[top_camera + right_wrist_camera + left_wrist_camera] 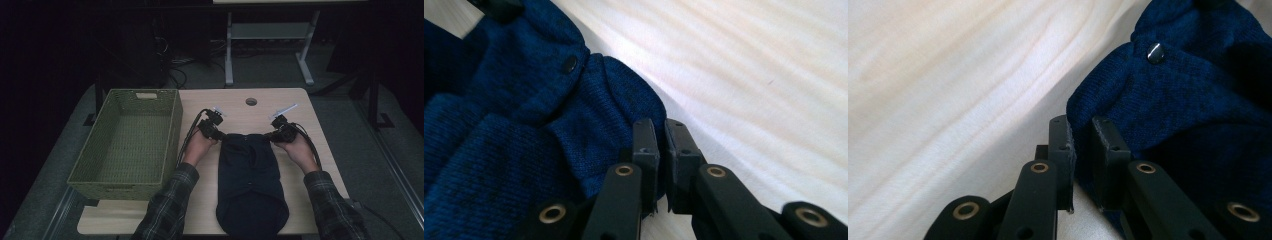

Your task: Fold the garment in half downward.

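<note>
A dark blue knitted garment (249, 180) with small buttons lies folded lengthwise on the light wooden table (240, 107). My left gripper (218, 133) is at its far left corner and my right gripper (272, 135) at its far right corner. In the left gripper view the jaws pinch a fold of the blue knit (1168, 100) at the left gripper (1082, 131). Seen from the right gripper view, the right gripper (660, 131) stands nearly shut, with the edge of the knit (589, 125) caught between the jaws.
A green woven basket (172, 131) stands on the left part of the table, close to my left hand. A round cable hole (251, 101) sits near the table's far edge. Table legs and cables show on the floor beyond.
</note>
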Demonstrator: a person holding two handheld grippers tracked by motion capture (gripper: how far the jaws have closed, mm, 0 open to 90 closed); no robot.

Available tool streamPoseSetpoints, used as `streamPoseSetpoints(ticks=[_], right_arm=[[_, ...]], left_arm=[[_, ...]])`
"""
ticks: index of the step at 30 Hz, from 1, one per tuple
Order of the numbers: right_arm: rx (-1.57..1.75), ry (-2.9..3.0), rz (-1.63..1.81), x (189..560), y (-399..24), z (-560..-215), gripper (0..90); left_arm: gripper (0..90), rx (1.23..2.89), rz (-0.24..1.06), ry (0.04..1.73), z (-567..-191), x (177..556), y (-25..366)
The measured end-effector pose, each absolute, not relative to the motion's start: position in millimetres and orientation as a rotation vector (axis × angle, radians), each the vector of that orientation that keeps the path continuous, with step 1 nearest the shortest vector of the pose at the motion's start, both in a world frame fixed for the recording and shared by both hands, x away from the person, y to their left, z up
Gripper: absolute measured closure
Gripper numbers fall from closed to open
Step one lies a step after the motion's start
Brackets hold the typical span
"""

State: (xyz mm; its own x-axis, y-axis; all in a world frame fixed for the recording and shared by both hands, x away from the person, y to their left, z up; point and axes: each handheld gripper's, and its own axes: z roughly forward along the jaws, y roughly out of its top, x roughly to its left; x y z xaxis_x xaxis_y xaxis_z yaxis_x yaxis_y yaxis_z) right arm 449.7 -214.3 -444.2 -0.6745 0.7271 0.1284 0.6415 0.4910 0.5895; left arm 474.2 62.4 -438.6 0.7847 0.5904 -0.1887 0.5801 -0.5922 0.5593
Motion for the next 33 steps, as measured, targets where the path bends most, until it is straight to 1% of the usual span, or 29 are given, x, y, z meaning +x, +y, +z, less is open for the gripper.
streamPoseSetpoints(ticks=[4,9,10,11,19,22,25,29,33], right_arm=[[1.174,2.571,0.948,449,-215,-426,84.8],[1.132,2.537,0.964,446,-217,-400,84.8],[1.110,2.503,0.993,445,-219,-391,84.8],[1.110,2.503,0.993,445,-219,-391,84.8],[1.061,2.441,1.040,443,-224,-358,84.9],[1.031,2.393,1.068,444,-226,-340,84.9],[1.017,2.353,1.081,442,-226,-331,84.9],[0.999,2.323,1.063,438,-222,-327,84.7],[0.986,2.326,1.077,427,-221,-336,84.4]], left_arm=[[80.7,2.343,0.075,0.859,-421,473,62],[80.7,2.338,0.155,0.809,-394,472,63],[80.7,2.331,0.170,0.800,-389,472,63],[80.7,2.328,0.182,0.792,-384,472,63],[80.9,2.316,0.270,0.744,-347,473,62],[80.9,2.303,0.319,0.722,-329,473,62],[80.9,2.294,0.397,0.698,-313,470,60],[80.8,2.300,0.424,0.680,-312,462,57],[80.6,2.287,0.395,0.677,-321,452,62]])
